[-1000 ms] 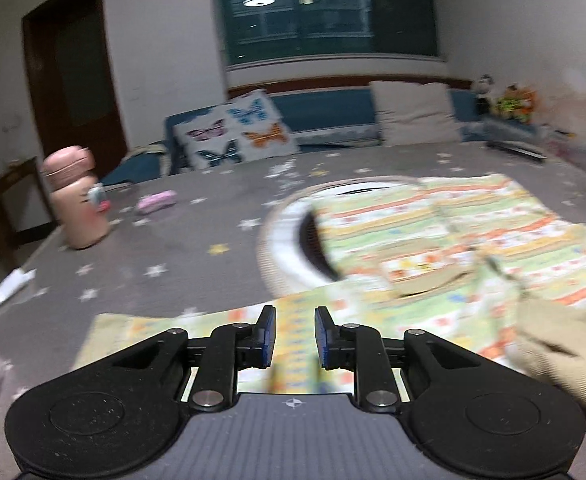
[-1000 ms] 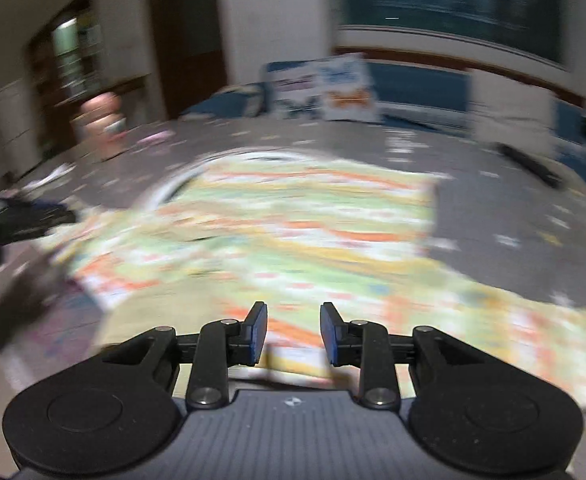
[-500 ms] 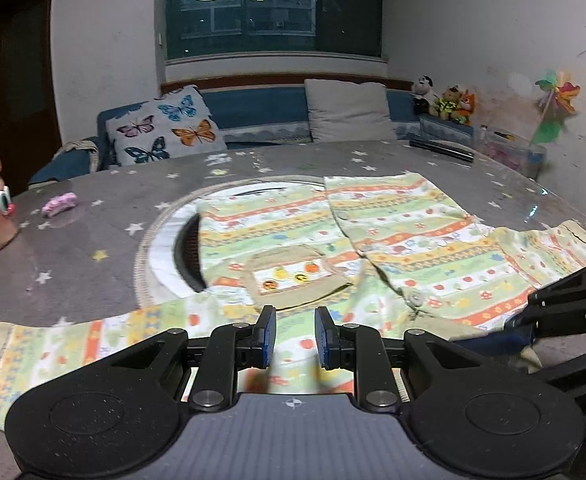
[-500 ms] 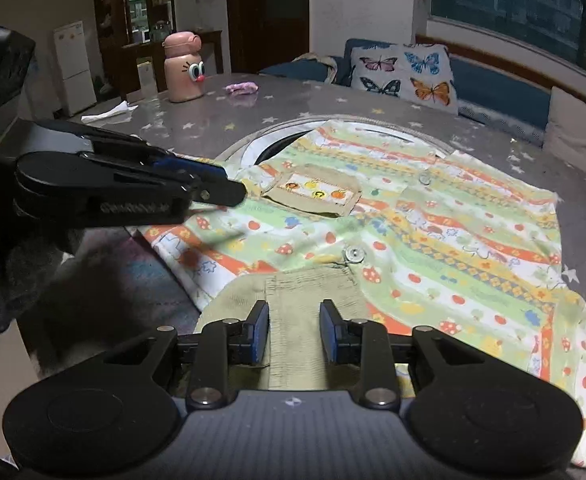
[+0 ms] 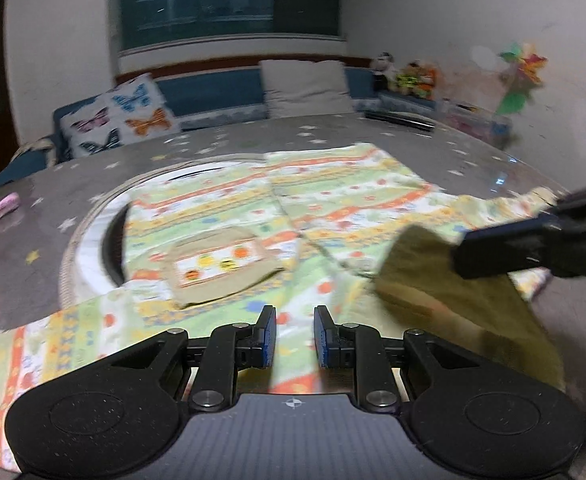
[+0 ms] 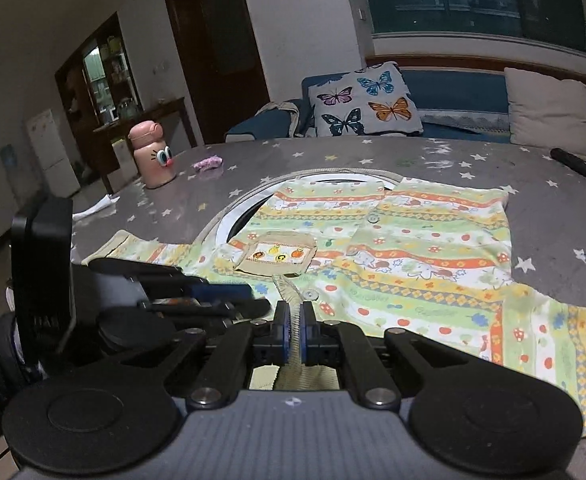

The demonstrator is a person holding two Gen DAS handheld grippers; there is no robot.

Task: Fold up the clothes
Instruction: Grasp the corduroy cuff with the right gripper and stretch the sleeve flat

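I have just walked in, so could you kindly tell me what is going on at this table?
A person is folding a child's patterned shirt spread on the star-print table. The right hand-held gripper is shut on the shirt's khaki collar and lifts it. The left hand-held gripper is open above the near edge of the shirt, gripping nothing. No fold is made yet.

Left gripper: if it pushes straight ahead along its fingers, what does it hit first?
Probably the shirt itself. The left gripper is open just over the patterned fabric, and the khaki chest pocket lies slightly left of its line. How high it sits above the cloth is unclear.
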